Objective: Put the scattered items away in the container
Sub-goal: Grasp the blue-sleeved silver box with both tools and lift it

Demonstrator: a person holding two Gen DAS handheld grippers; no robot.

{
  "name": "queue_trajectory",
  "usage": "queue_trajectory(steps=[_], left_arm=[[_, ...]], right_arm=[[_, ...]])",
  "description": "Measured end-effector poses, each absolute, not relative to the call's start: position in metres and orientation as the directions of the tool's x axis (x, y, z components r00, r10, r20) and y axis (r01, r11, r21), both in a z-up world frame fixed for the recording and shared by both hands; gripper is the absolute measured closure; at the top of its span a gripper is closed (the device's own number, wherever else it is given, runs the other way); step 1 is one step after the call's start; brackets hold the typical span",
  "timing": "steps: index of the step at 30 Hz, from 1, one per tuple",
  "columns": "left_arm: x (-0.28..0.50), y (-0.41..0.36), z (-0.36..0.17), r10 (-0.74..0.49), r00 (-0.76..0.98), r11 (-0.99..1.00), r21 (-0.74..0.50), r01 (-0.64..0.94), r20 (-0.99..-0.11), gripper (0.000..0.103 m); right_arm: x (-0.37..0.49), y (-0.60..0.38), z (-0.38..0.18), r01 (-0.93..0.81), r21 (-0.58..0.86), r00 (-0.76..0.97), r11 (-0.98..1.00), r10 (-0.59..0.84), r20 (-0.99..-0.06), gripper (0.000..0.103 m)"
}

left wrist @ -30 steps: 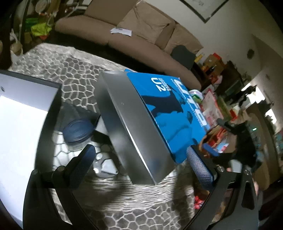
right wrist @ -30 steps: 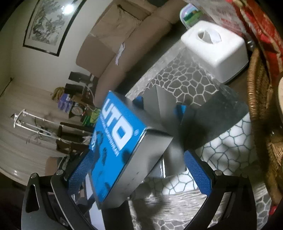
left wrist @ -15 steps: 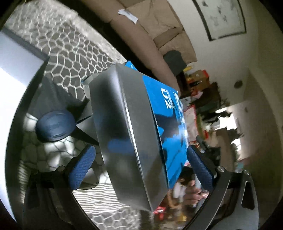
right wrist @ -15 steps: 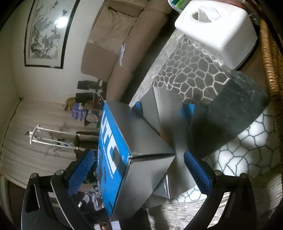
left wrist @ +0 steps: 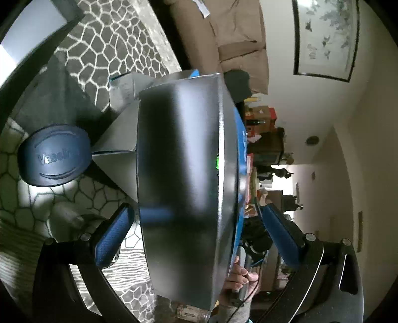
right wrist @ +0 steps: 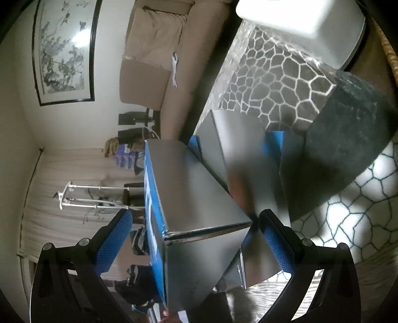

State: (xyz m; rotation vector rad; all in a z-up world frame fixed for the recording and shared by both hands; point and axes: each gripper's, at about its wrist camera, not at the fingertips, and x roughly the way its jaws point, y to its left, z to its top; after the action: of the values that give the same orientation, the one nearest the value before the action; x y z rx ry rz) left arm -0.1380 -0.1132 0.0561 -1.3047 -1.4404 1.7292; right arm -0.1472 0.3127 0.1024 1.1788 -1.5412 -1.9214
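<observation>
Left wrist view: a silver box lid [left wrist: 184, 174] with a blue printed top stands tipped up on edge between the fingers of the left gripper [left wrist: 196, 238]. The gripper is spread wide; its blue-padded fingertips [left wrist: 114, 236] sit on either side of the lid, and whether they touch it cannot be told. Behind the lid, the silver box base [left wrist: 119, 146] lies on the desk [left wrist: 104, 49], which is covered with a grey cloth in a white cracked-stone pattern; what the base holds is hidden. A dark blue Vaseline jar lid [left wrist: 54, 155] sits just beside the base on the left. A hand [left wrist: 240, 278] grips a handle at the lid's lower right edge. Beyond the desk are a beige sofa [left wrist: 231, 32] and a framed ink painting [left wrist: 325, 37] on a pale wall.

Right wrist view: the same lid [right wrist: 196, 206] is seen from its corner, blue face turned left, silver sides facing the camera. The right gripper [right wrist: 194, 241] is also spread wide, with the lid's corner between its blue pads [right wrist: 113, 243]; contact is unclear. The open box base [right wrist: 238, 139] with blue flaps lies behind on the patterned cloth, its contents blurred. A white tissue box [right wrist: 306, 17] stands at the desk's far end. The sofa [right wrist: 154, 54], the painting [right wrist: 62, 49] and pale curtains [right wrist: 62, 193] fill the left side.
</observation>
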Motion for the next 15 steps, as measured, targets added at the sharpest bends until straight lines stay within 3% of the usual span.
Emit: queue_trajectory(steps=[10,15], left_arm=[[-0.143,-0.103,0.048,0.865,-0.375,-0.264,-0.938,0.226,-0.334,0.000],[-0.141,-0.105,0.049,0.870,-0.408,-0.209,-0.957,0.199,-0.275,0.000]], right_arm=[[-0.153,0.313,0.103,-0.147,0.935,-0.558,-0.324,-0.753,-0.349,0.000],[-0.152,0.315,0.103,-0.137,0.932,-0.562,-0.337,-0.748,-0.353,0.006]])
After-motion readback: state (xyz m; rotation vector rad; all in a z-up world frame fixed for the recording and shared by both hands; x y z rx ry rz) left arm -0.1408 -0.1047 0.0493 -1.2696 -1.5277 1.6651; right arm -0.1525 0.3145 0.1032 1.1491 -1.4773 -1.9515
